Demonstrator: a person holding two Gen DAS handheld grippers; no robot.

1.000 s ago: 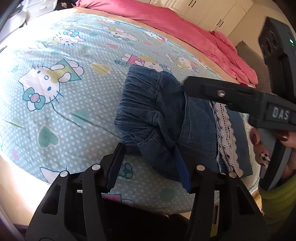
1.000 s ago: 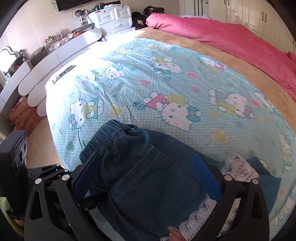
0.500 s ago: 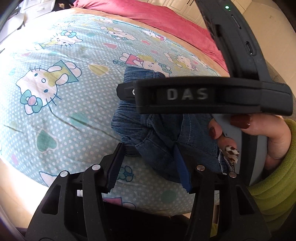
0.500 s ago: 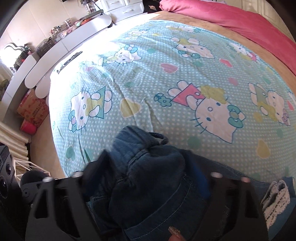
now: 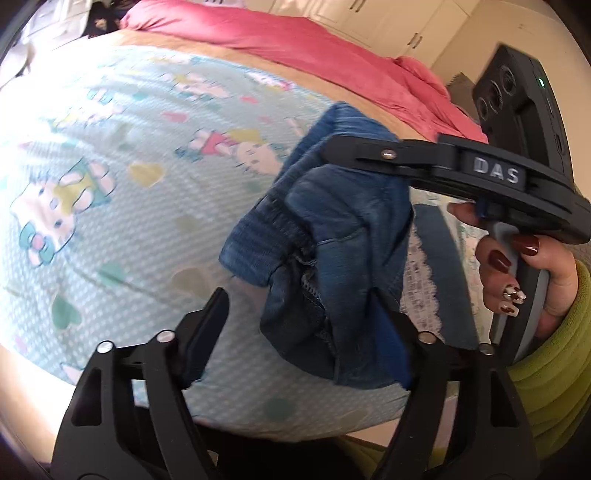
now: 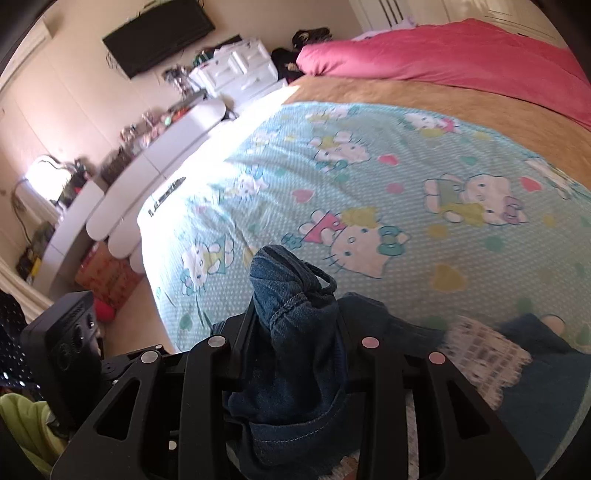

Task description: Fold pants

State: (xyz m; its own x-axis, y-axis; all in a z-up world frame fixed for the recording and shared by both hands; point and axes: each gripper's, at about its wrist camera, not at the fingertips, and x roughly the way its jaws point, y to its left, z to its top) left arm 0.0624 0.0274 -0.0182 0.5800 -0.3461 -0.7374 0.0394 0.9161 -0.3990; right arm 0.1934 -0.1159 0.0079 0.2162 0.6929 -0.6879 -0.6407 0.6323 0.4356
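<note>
The blue denim pants (image 5: 332, 236) are bunched up and lifted off the bed at the waistband, and a white lace trim (image 5: 421, 280) trails to the right. My right gripper (image 5: 343, 155) reaches in from the right and pinches the top of the bunch. In the right wrist view its jaws are closing, and both pads of the gripper (image 6: 297, 325) press on the denim (image 6: 291, 295). My left gripper (image 5: 299, 332) sits below the bunch with its jaws opening. The cloth hangs against the blue right pad, while the left finger (image 5: 207, 328) stands apart from it.
A cartoon-cat sheet (image 5: 110, 221) covers the bed, with a tan blanket and a pink duvet (image 6: 461, 51) behind. A hand with painted nails (image 5: 517, 266) in a green sleeve holds the right gripper. White cluttered counters (image 6: 166, 147) and a wall screen (image 6: 159, 33) line the left.
The right gripper swung over the pants, closed on the waistband bunch and raised it off the sheet. The left gripper's jaws spread wider, freeing the denim from its left finger.
</note>
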